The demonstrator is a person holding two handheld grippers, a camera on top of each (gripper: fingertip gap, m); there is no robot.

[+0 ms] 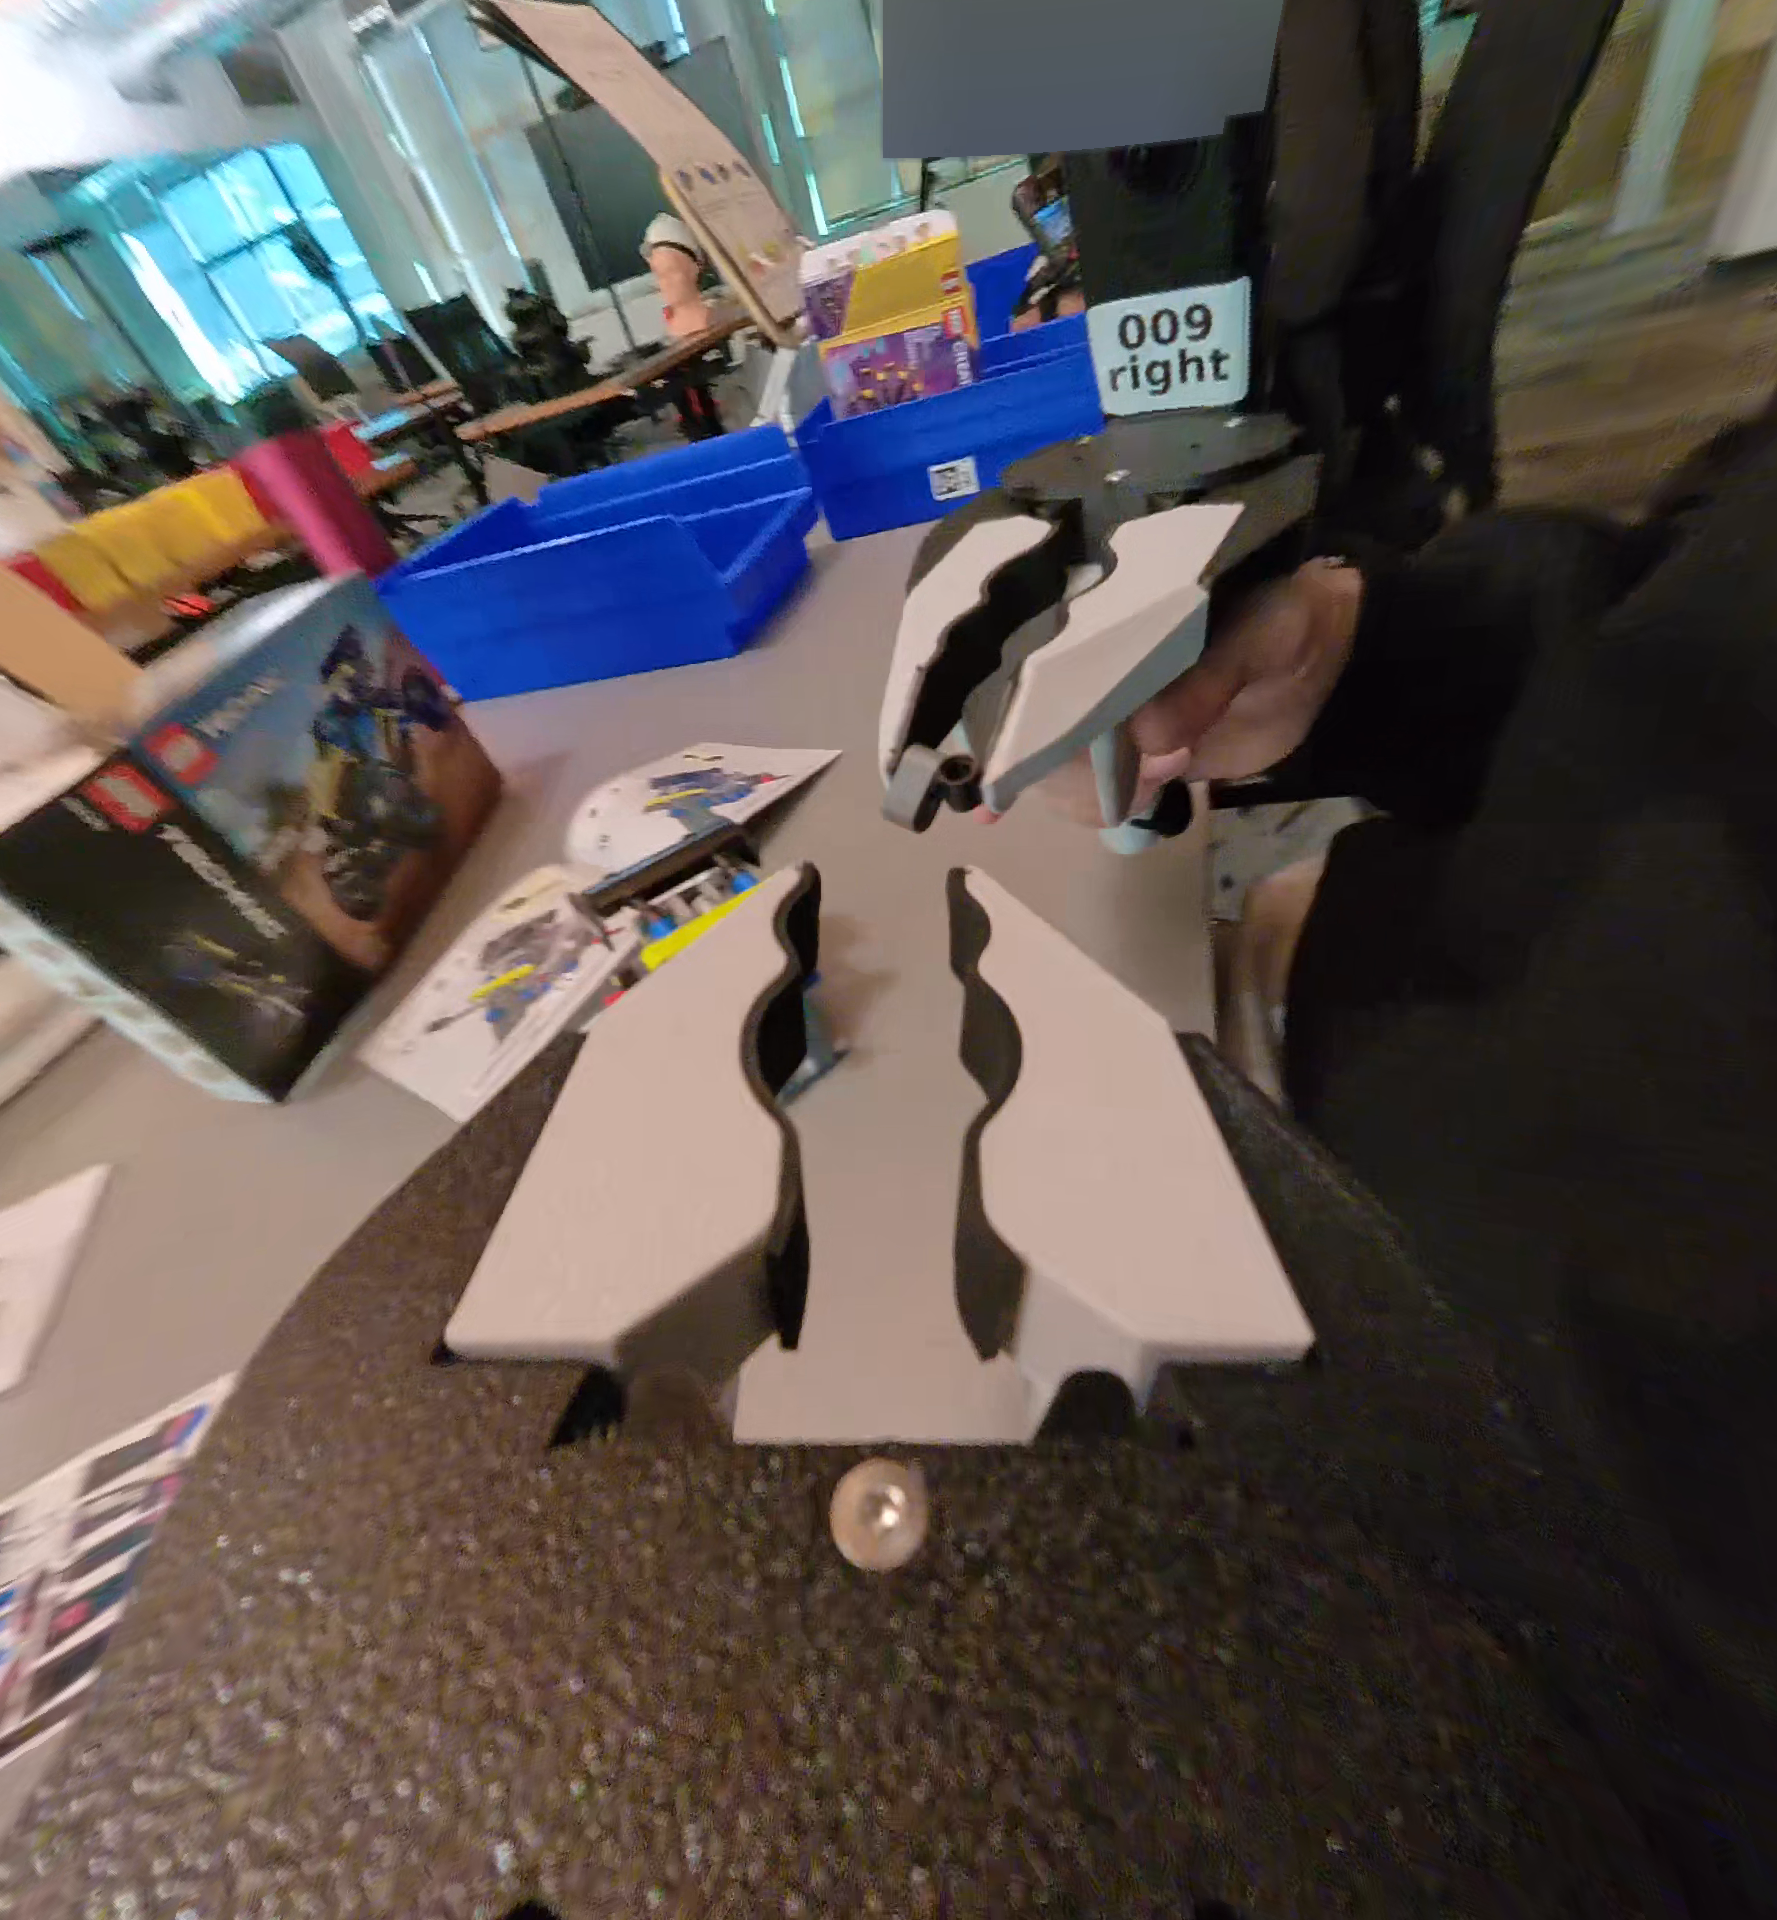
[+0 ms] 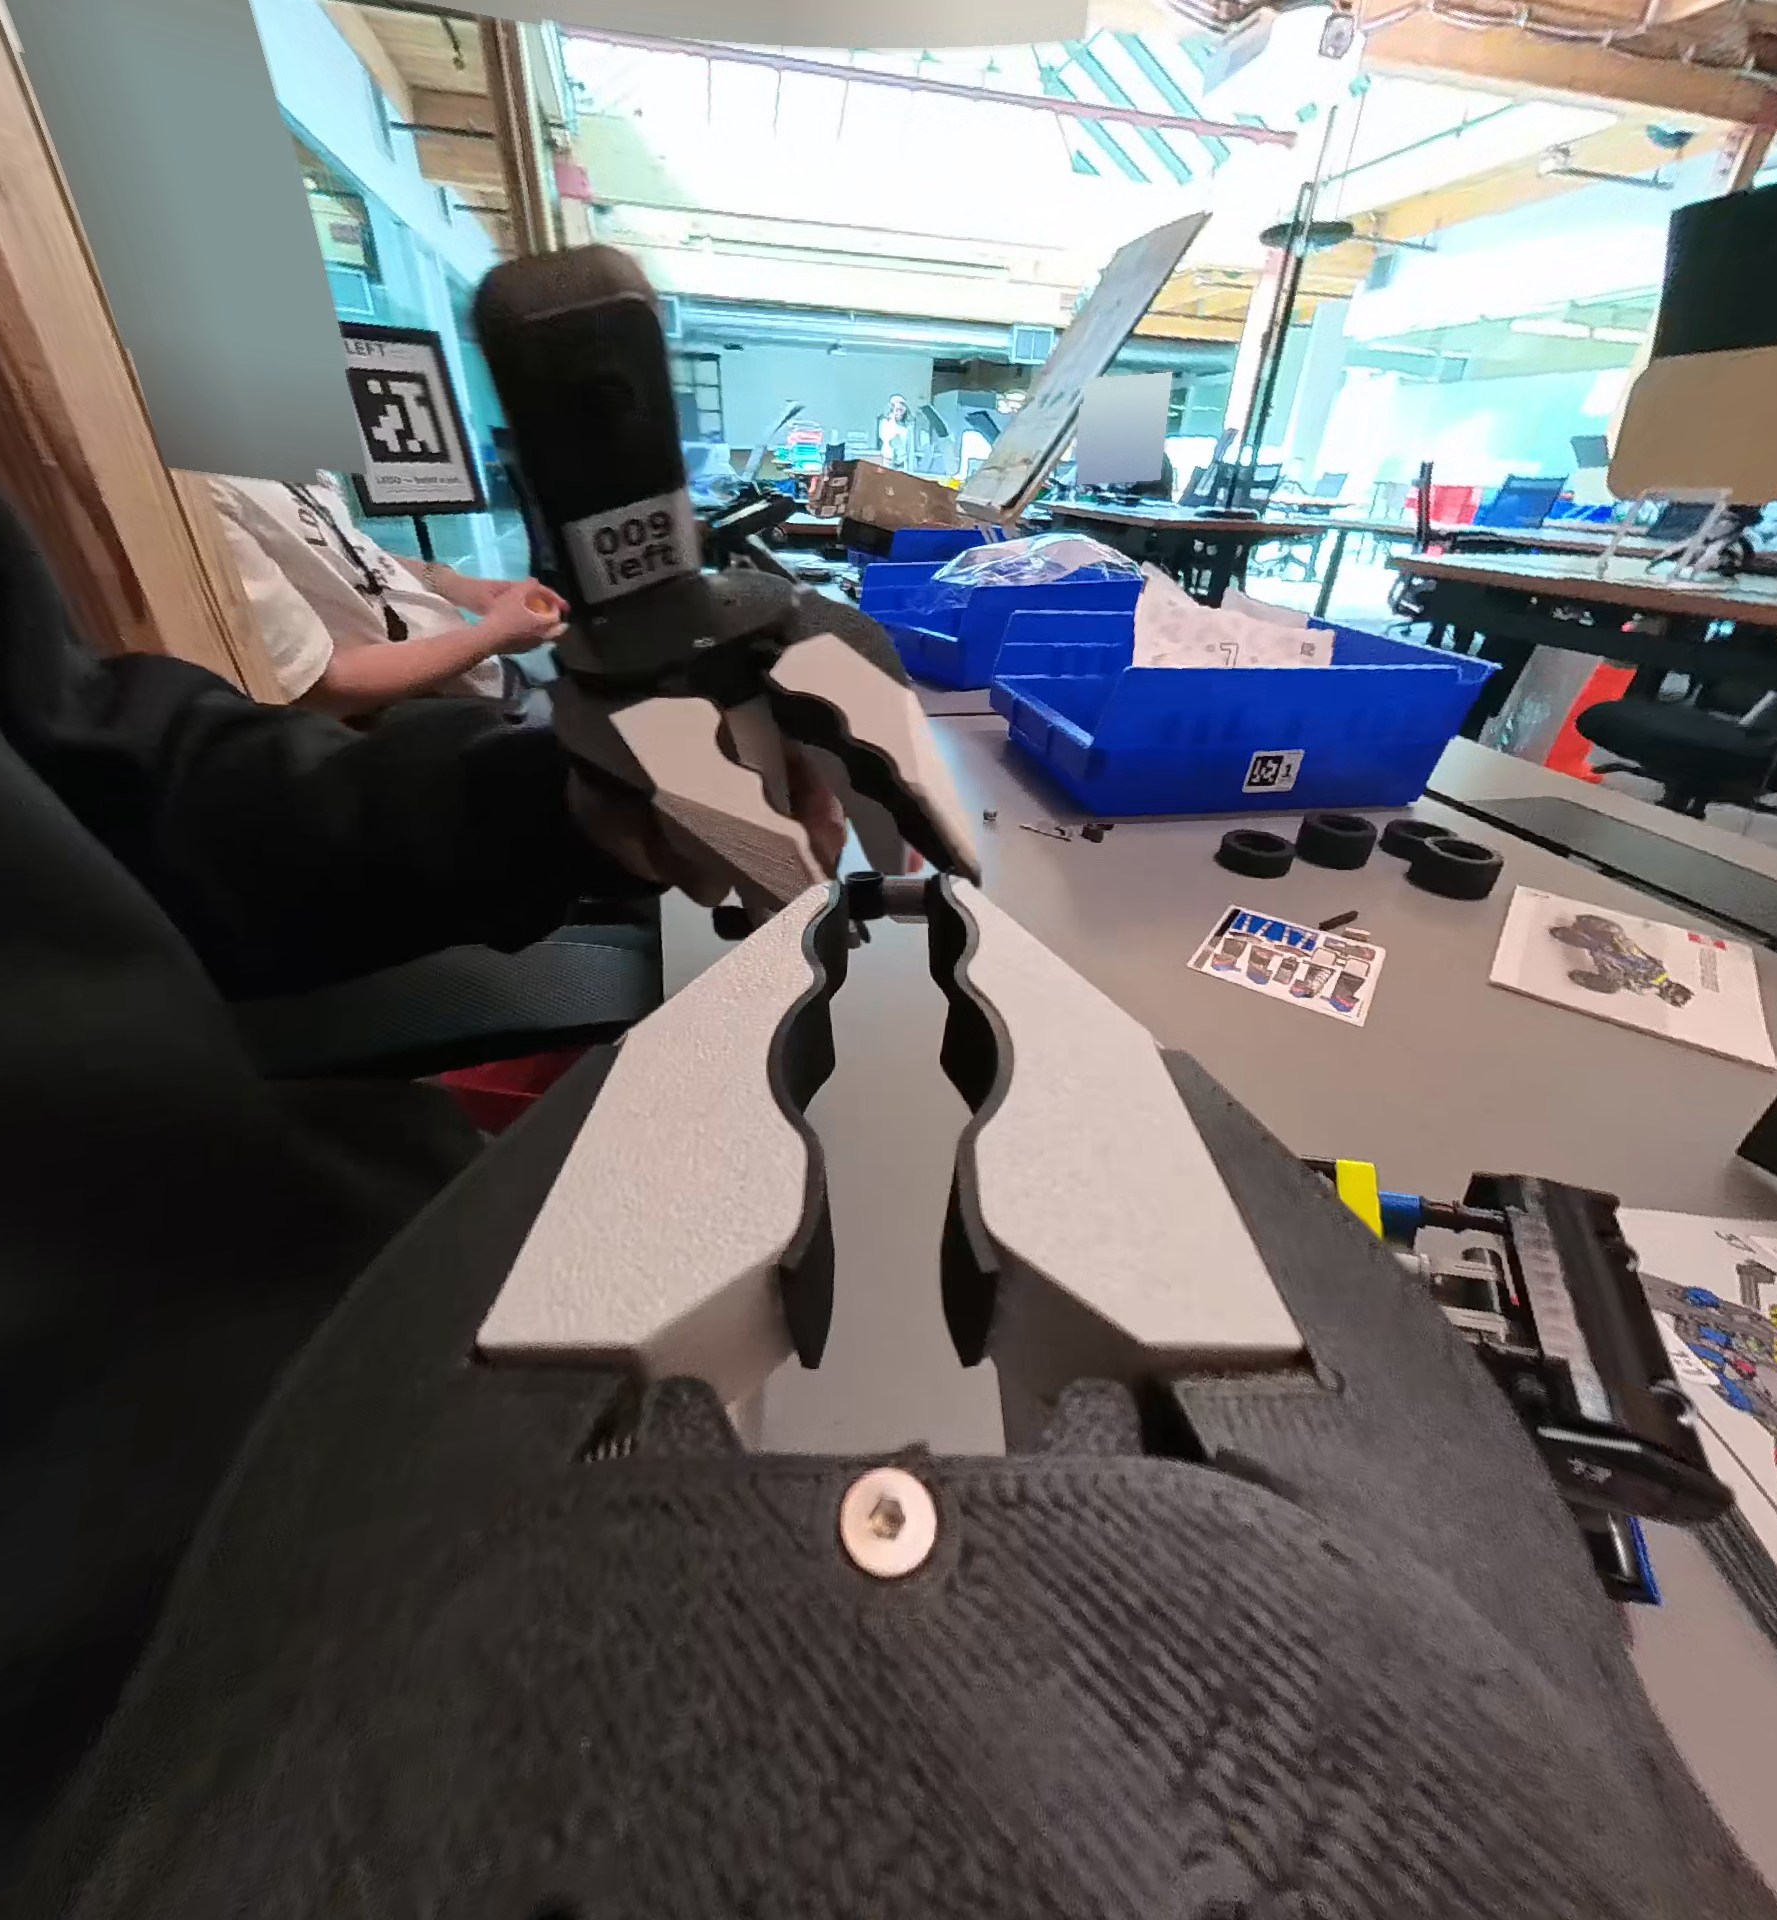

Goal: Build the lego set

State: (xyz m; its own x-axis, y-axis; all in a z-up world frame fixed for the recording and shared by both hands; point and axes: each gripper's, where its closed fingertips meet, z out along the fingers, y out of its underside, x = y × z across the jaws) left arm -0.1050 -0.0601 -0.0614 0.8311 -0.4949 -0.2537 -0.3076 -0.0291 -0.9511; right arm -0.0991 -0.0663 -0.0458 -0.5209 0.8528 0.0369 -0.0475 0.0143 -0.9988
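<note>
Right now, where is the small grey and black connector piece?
The connector piece is pinched between the right gripper's fingertips, raised above the grey table, just below the open left gripper.

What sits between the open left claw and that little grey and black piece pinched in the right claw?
Nothing visible. The left claw is open and holds nothing; only air over bare grey table separates it from the small grey and black connector piece pinched in the right claw.

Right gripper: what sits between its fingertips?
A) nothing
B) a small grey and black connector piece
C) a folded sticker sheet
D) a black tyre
B: the right gripper pinches a small grey and black connector piece at its tips; the tyres and sticker sheet lie on the table.
</note>
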